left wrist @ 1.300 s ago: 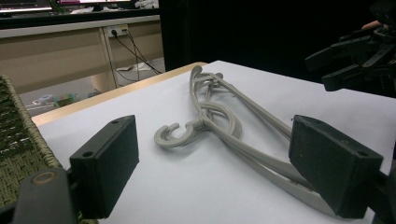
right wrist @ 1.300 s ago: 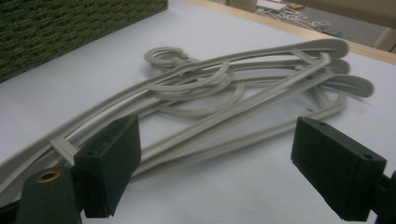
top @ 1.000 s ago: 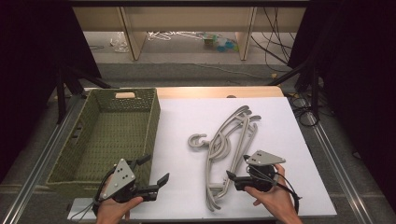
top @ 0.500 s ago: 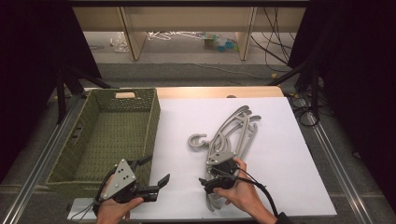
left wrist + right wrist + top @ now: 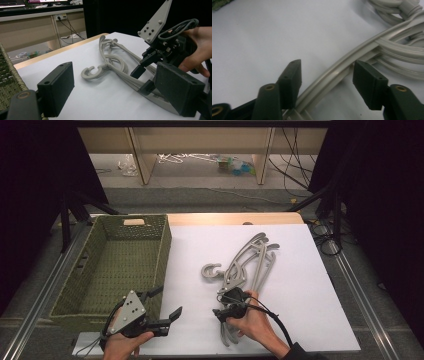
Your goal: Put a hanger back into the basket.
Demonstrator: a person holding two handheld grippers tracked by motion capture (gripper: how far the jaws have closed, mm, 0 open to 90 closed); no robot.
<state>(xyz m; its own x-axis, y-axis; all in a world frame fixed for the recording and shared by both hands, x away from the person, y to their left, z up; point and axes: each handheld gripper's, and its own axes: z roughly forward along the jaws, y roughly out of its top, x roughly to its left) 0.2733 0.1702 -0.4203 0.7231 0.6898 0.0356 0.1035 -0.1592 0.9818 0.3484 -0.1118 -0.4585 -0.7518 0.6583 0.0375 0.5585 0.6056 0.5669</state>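
Already the right hand-held gripper (image 5: 223, 306), jaws closing but not yet pinching, straddles the near end of the grey hangers (image 5: 247, 265), whose long axis runs far-right across the worktop (image 5: 310, 320).

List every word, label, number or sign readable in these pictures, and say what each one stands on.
None can be read: the hangers, the woven basket, the white table sheet, the left gripper and the right gripper bear no lettering.
Too blurred to read: bright screens at the top left of the left gripper view.
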